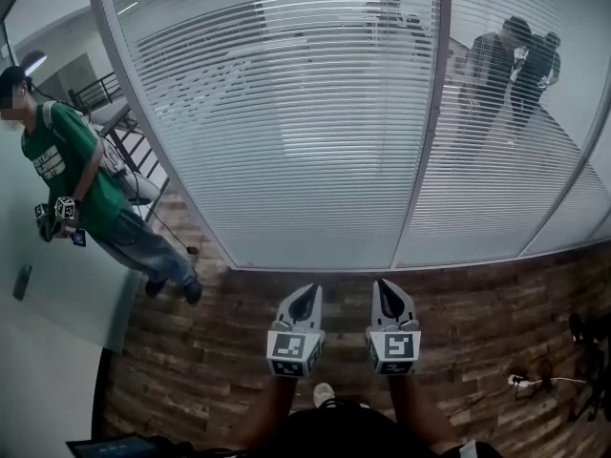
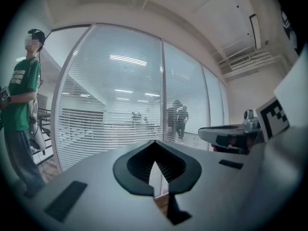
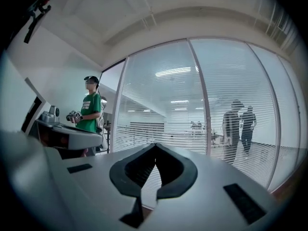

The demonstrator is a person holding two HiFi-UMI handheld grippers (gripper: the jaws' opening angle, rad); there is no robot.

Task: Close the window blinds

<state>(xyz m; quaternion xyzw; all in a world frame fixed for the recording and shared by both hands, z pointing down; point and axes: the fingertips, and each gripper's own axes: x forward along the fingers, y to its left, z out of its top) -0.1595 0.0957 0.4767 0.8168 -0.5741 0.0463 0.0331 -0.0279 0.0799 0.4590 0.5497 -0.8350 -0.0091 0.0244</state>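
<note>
- The window blinds fill the glass wall straight ahead of me. Their slats run level from side to side and are tilted open enough that two people show through on the far side, so I judge the closing has not begun.
- An upright frame post splits the blinds into a wide panel on my left and a narrower one on my right.
- The wooden floor lies between me and the foot of the glass, and I stand well apart from the blinds.
- A bystander in a green shirt stands off to my left, beside the wall's end, clear of my reach.
- My left gripper is clenched tip to tip on nothing and aims at the wide panel.
- My right gripper is likewise pressed together and empty, and it lines up almost with the post's foot.
- The two sit side by side, equally far from the slats, so neither is nearer. I can't make out a wand or cord, so I would guess the reach goes forward and up.
</note>
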